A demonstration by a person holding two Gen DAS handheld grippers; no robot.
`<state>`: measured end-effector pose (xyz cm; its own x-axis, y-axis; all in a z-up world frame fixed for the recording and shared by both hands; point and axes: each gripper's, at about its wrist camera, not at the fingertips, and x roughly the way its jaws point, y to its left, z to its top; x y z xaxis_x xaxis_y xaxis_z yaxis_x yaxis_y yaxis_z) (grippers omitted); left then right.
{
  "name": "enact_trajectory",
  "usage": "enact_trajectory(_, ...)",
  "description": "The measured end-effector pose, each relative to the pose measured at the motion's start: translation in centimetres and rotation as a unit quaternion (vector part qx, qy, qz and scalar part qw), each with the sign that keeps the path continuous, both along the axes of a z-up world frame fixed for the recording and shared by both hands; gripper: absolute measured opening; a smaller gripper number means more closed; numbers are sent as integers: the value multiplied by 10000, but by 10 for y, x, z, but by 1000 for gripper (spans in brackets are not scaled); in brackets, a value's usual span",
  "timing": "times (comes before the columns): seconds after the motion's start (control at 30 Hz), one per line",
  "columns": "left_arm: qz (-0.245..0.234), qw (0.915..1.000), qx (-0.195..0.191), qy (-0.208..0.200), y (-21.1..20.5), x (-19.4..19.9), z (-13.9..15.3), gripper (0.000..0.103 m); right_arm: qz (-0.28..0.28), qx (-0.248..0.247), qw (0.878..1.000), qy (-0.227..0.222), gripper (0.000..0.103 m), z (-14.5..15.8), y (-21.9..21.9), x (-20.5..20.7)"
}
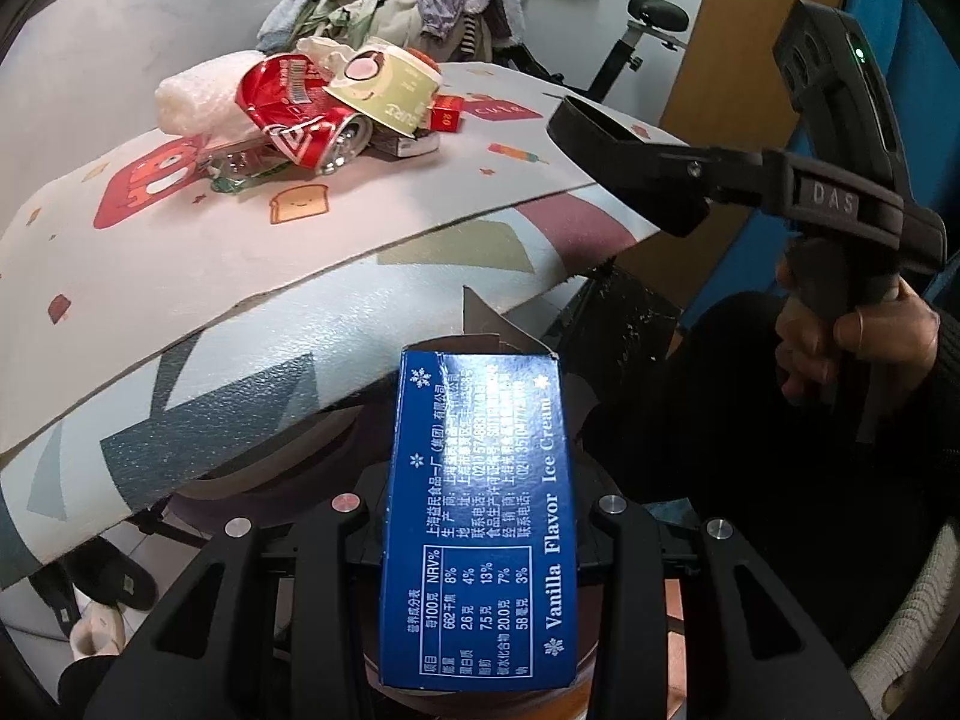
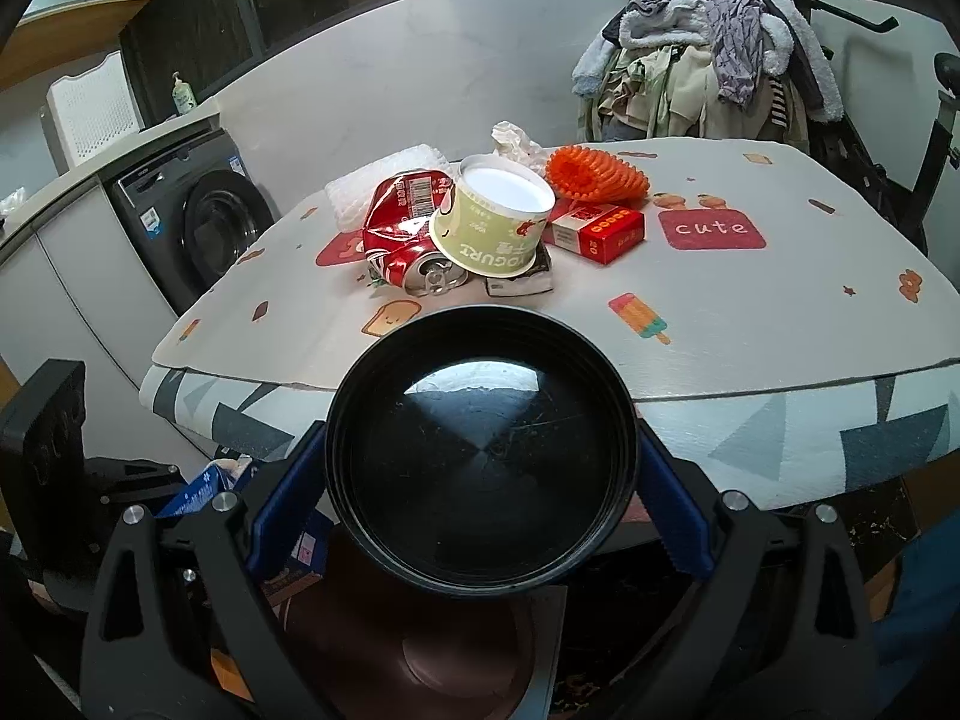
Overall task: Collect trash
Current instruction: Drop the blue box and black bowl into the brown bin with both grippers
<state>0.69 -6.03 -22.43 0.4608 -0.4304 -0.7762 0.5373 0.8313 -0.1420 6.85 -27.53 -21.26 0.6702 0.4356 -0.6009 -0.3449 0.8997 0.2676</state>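
Between right gripper (image 2: 480, 498) fingers, clenched: empty black bowl (image 2: 480, 468). Left gripper (image 1: 474, 516) clamped on blue ice cream box (image 1: 480, 516). Farther back on table (image 2: 780, 324): crushed red can (image 2: 402, 240), empty yogurt cup (image 2: 498, 216), red box (image 2: 600, 228).

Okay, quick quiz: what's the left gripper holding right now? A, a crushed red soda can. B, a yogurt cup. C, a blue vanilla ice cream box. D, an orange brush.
C: the left gripper is clamped on the blue ice cream box, printed "Vanilla Flavor Ice Cream", while the crushed red can and yogurt cup lie on the table.
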Motion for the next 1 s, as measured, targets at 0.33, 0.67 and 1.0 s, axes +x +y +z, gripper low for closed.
enact_trajectory(0.33,291,9993,-152,-203,8,4,9,79,66,-23,10000,39,94,-1,5,3)
enact_trajectory(0.67,1537,9754,-145,-1576,69,-19,72,97,899,-584,9942,18,94,-6,45,-4)
enact_trajectory(1.0,2046,9691,-59,-1376,94,-19,64,97,2081,-1727,9627,95,94,-28,109,-25)
